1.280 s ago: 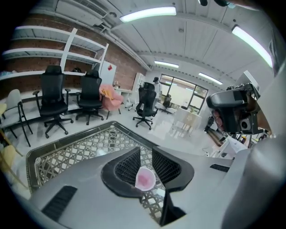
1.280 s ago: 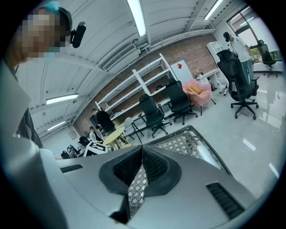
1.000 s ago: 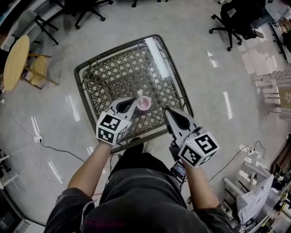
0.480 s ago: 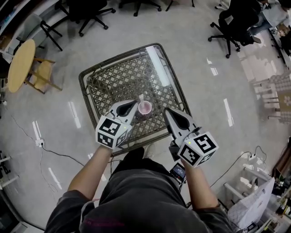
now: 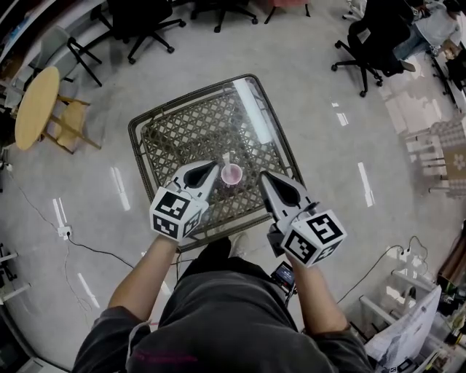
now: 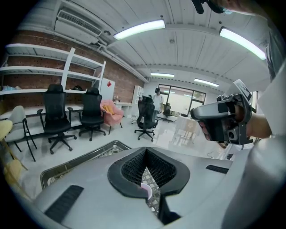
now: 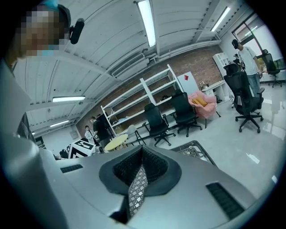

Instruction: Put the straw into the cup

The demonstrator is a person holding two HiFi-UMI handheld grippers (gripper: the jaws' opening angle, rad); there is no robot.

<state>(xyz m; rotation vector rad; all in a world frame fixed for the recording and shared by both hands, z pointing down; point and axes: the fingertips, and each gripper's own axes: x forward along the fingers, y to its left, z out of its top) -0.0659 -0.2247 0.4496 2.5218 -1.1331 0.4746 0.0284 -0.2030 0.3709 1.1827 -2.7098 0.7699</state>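
A small pink cup stands on the lattice-topped glass table, near its front edge. A short pale straw sticks out of the cup on its far side. My left gripper hangs just left of the cup with its jaws shut and nothing in them. In the left gripper view the cup shows through the slit below the jaws. My right gripper is to the right of the cup, clear of it, and its jaws are together and empty.
The table has a dark metal rim and stands on a shiny floor. Black office chairs are at the back, with another at the right. A round yellow table stands at the left. A cable lies on the floor.
Both grippers have risen a little above the table. The left gripper's tip, which was against the cup, now stands slightly apart from it, and the straw shows.
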